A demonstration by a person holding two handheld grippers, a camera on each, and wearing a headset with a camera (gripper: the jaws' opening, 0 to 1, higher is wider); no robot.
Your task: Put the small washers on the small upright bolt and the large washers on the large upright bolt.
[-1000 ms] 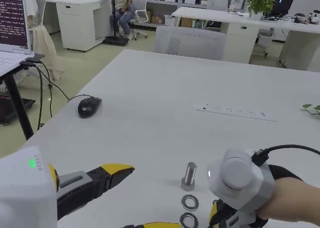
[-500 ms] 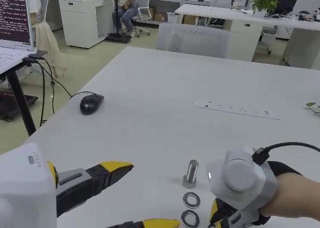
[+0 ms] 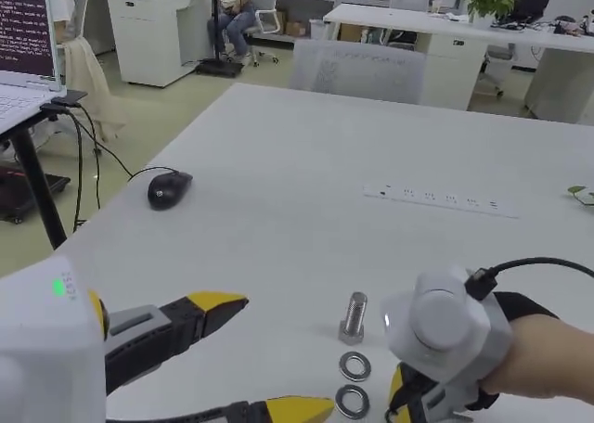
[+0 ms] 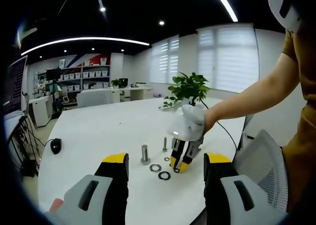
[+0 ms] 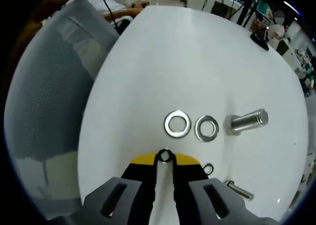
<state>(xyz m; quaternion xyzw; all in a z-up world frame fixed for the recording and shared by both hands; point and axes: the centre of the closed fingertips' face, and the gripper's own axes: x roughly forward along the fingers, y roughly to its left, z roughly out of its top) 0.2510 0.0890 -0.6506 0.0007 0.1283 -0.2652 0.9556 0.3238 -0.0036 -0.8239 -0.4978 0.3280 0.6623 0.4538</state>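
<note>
Small washer (image 5: 165, 156) sits between the yellow tips of the right claw (image 5: 165, 162), down at the tabletop (image 5: 163, 57). The jaws stand nearly together on it, so the claw is judged to be gripping it.

Small bolt (image 5: 239, 189) lies at 4 o'clock from the claw tips in the right gripper view. It is near, with a second small washer (image 5: 208, 168) between the two. The bolt stands upright, long axis square to the tabletop, so the washer needs to arrive above the bolt tip with its hole level.

The right claw is the nearer one. The left claw (image 4: 167, 160) is spread wide and holds nothing.

Large bolt (image 5: 247, 121) stands at 2 o'clock from the right claw. Two large washers (image 5: 177, 124) lie flat between 12 and 2 o'clock.
</note>
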